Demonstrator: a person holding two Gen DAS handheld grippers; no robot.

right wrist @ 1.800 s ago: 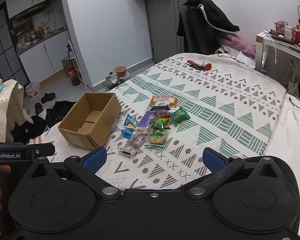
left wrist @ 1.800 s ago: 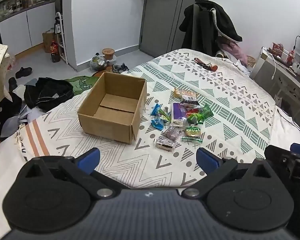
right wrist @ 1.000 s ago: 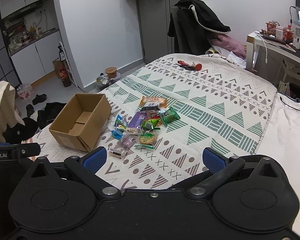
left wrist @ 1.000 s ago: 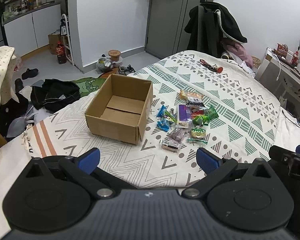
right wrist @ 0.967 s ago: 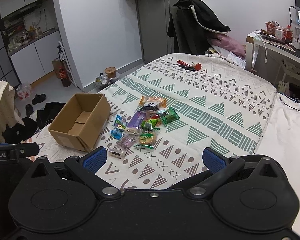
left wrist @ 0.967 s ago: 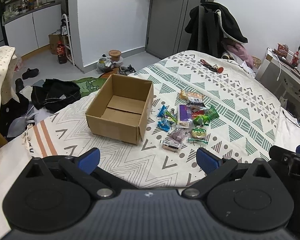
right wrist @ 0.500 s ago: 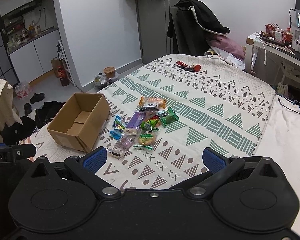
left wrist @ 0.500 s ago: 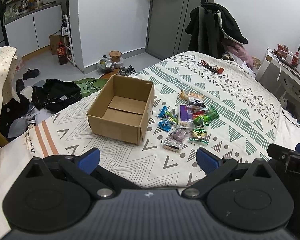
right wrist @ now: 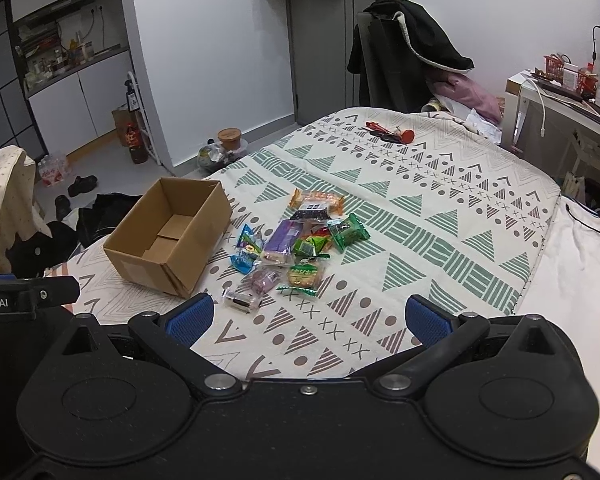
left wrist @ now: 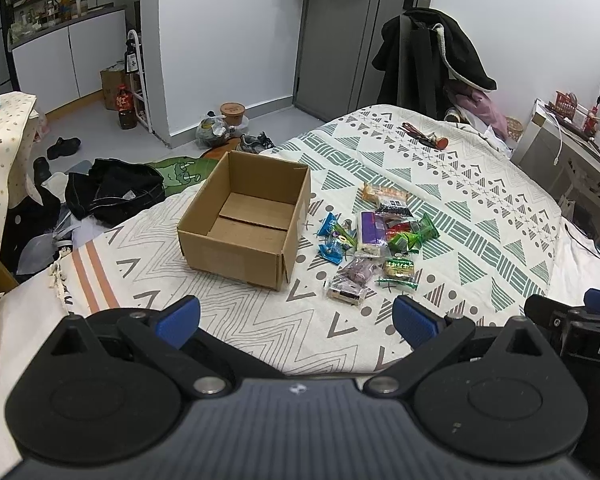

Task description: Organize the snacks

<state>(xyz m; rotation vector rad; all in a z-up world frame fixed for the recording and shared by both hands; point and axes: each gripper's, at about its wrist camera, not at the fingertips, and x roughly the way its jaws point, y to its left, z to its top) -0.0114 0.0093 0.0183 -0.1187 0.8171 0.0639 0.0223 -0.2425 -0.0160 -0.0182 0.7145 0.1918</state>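
An open, empty cardboard box [left wrist: 246, 226] [right wrist: 168, 236] sits on the patterned bedspread. Just right of it lies a pile of wrapped snacks [left wrist: 374, 240] [right wrist: 296, 246]: blue, purple, green, orange and clear packets. My left gripper [left wrist: 296, 320] hangs open over the near part of the bed, well short of box and snacks, nothing between its blue pads. My right gripper [right wrist: 308, 318] is open too, held back from the pile. Each gripper's body shows at the edge of the other's view.
The bed [left wrist: 480, 184] fills the middle. A red-and-black item [right wrist: 388, 132] lies at its far end. A coat-draped chair [right wrist: 404, 52] and a desk [right wrist: 560, 100] stand behind and right. Clothes and shoes [left wrist: 112, 192] litter the floor left.
Both grippers have drawn back and risen slightly, so box and snacks look a bit smaller and farther. Both stay open; nothing on the bed has moved.
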